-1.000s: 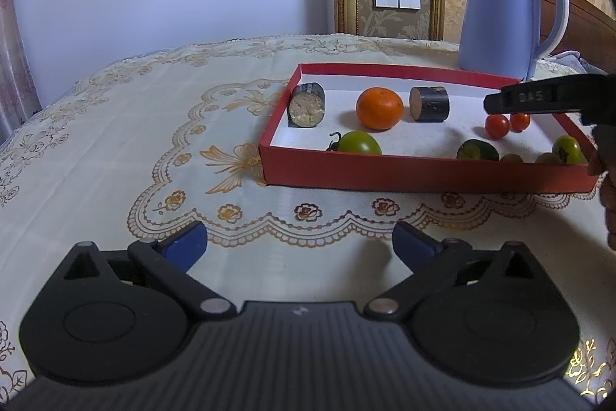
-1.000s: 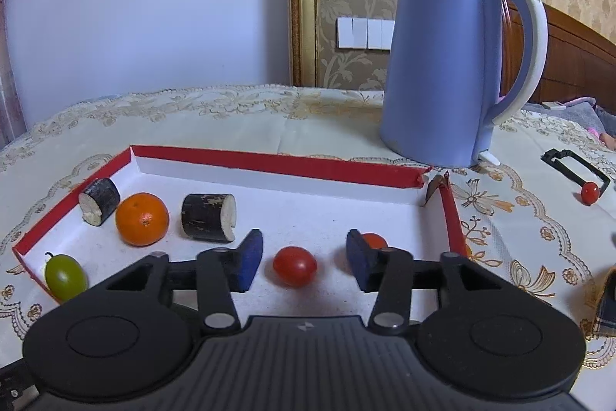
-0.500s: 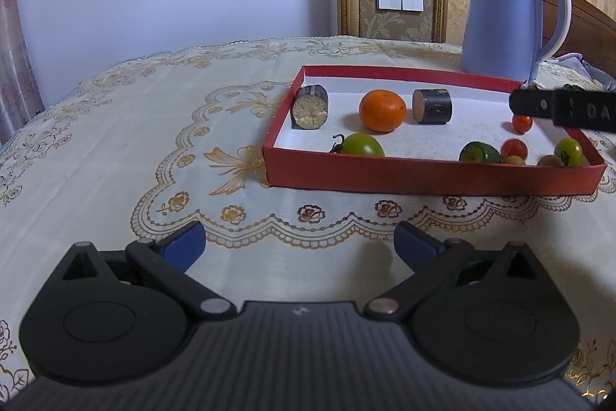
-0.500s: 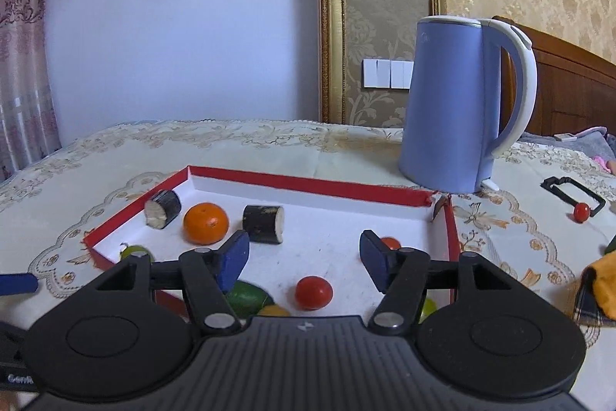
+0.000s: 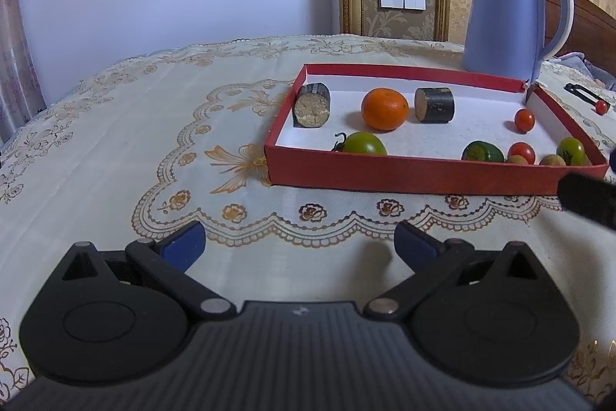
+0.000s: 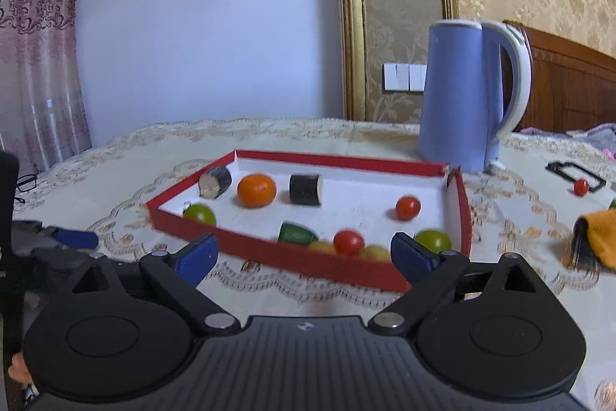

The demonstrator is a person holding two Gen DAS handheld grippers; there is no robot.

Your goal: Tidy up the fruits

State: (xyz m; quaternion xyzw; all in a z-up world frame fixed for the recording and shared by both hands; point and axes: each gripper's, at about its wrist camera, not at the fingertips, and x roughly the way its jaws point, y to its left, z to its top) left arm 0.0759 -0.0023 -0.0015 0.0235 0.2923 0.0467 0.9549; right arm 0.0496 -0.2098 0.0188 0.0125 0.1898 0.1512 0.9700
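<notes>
1. Two claws are hanging low over the worktop (image 5: 115, 141), both short of the red tray (image 5: 404, 176): the left claw (image 5: 298, 241) is spread wide with nothing between its pads, and the right claw (image 6: 304, 253) is likewise spread and carrying nothing.
2. Sitting inside the tray are an orange (image 5: 384, 108), a green tomato (image 5: 364, 143) by the near wall, several cherry tomatoes (image 5: 524, 120) and two dark cut chunks (image 5: 434, 104).
3. Lying outside the tray, well to the right, is one small red fruit (image 6: 580, 186), which I judge to be the piece left to gather.
4. Small, round and smooth-skinned, it is likely rolling easily and bruising under force; pinching gently across its middle looks safest.
5. Blurring in the right view is making the yellowish fruits (image 6: 375, 252) at the near wall hard to name.
6. Cut off at the right edge is an orange cloth-like thing (image 6: 598, 237), which I cannot identify.
7. Standing behind the tray is a blue kettle (image 5: 504, 14).
</notes>
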